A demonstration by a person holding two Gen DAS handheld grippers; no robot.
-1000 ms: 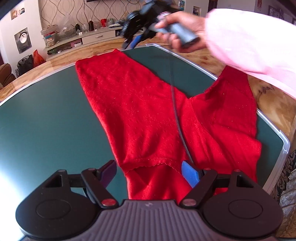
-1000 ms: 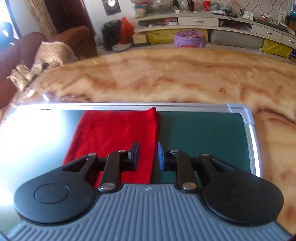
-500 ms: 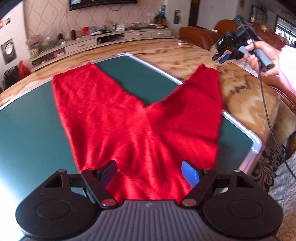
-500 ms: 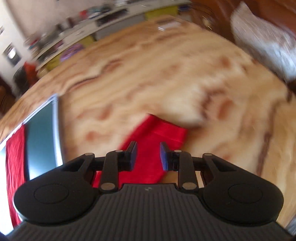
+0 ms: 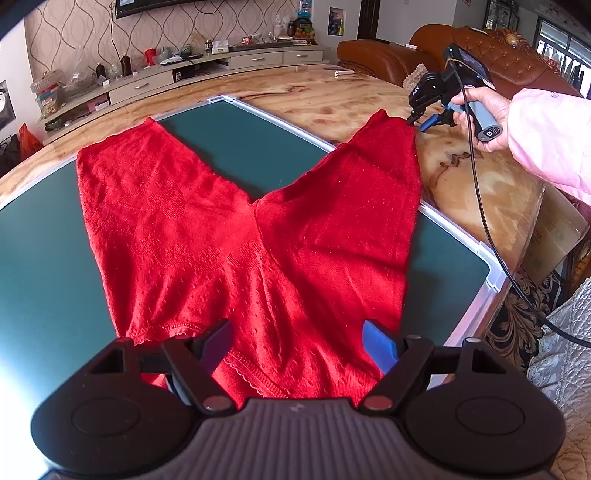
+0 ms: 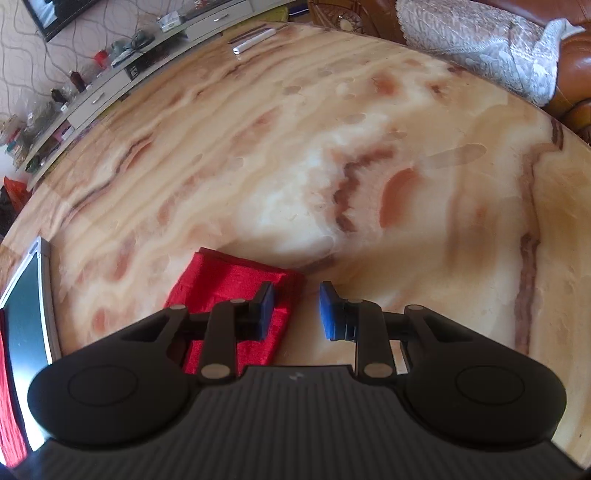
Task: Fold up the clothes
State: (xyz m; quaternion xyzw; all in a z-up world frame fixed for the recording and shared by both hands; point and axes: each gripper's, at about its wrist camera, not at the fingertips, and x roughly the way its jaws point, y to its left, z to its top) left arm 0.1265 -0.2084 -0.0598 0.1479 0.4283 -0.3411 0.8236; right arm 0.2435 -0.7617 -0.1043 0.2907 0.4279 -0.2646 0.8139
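Left gripper [image 5: 297, 345] jaws spread – pants [image 5: 236, 229] waistband between. Right gripper [image 6: 296, 308] jaws spread – leg cuff [image 6: 236, 280] under left finger.

A far wall [image 5: 74, 40] papered in beige with brown looping lines carries the lower edge of a dark screen [image 5: 155, 5]. Below it runs a long low cabinet [image 5: 207, 68] with grey drawers, its top crowded with bottles, jars and boxes. At the far right stands a brown tufted leather sofa [image 5: 495, 55], a pale lace cover [image 6: 480, 40] draped over it. The round desk [image 6: 295, 147] has a glossy marbled top in cream and rust. Daylight falls bright from the near left, and a window [image 5: 569, 40] shows at the far right.
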